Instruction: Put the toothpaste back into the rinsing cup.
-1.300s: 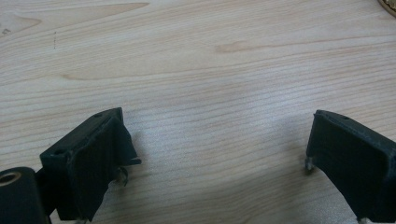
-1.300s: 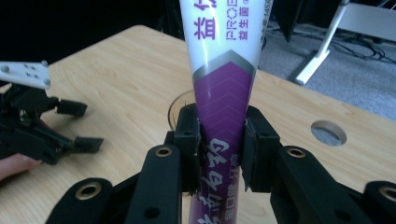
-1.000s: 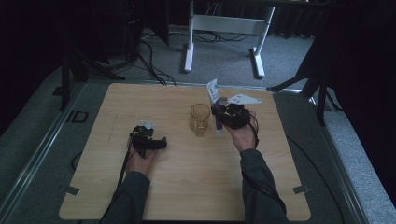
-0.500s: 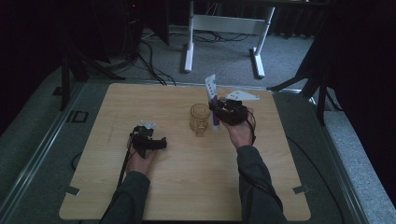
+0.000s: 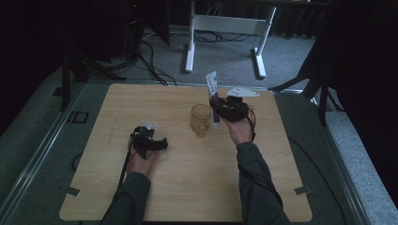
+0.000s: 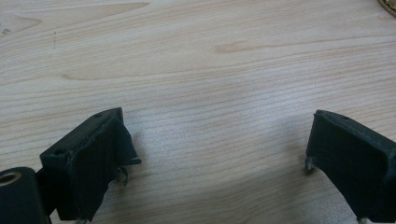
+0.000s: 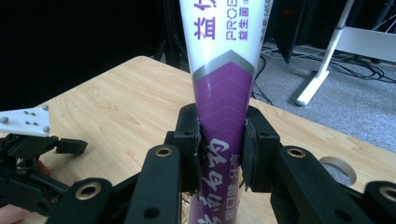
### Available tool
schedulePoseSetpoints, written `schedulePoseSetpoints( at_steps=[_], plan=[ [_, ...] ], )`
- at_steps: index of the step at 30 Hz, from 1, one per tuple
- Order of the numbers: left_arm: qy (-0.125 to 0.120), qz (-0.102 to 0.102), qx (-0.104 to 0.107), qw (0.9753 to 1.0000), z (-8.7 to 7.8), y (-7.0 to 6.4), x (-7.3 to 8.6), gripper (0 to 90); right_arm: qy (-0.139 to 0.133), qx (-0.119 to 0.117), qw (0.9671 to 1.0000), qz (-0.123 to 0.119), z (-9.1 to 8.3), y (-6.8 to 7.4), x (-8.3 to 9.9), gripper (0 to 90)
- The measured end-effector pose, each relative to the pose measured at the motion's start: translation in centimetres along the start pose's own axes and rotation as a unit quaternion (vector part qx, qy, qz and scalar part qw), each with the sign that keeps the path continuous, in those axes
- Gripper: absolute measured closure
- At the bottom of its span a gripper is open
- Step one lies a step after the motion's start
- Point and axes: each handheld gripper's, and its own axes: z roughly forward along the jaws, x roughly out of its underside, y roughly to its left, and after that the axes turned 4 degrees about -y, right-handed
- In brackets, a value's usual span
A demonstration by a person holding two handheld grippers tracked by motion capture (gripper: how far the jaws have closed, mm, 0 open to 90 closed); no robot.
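right gripper (image 5: 217,104) raised beside glass (image 5: 201,120), fingers clamped on upright tube (image 5: 212,89) | left gripper (image 5: 162,143) low over table (image 5: 141,108), fingers apart

High view: above the near side, looking forward and down over the whole table (image 5: 187,187). Gripper views: close, along the jaws; left down at wood, right across tabletop, shared.
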Motion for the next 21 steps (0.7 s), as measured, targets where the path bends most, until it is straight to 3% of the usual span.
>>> schedulePoseSetpoints(
  at_steps=[21],
  plan=[
    [0.000, -0.001, 0.000, 1.0000, 0.04, -0.03, -0.04, 4.9, -0.011, 0.011, 0.9997, 0.020, 0.64, -0.69, -0.70, 71.4]
  ],
)
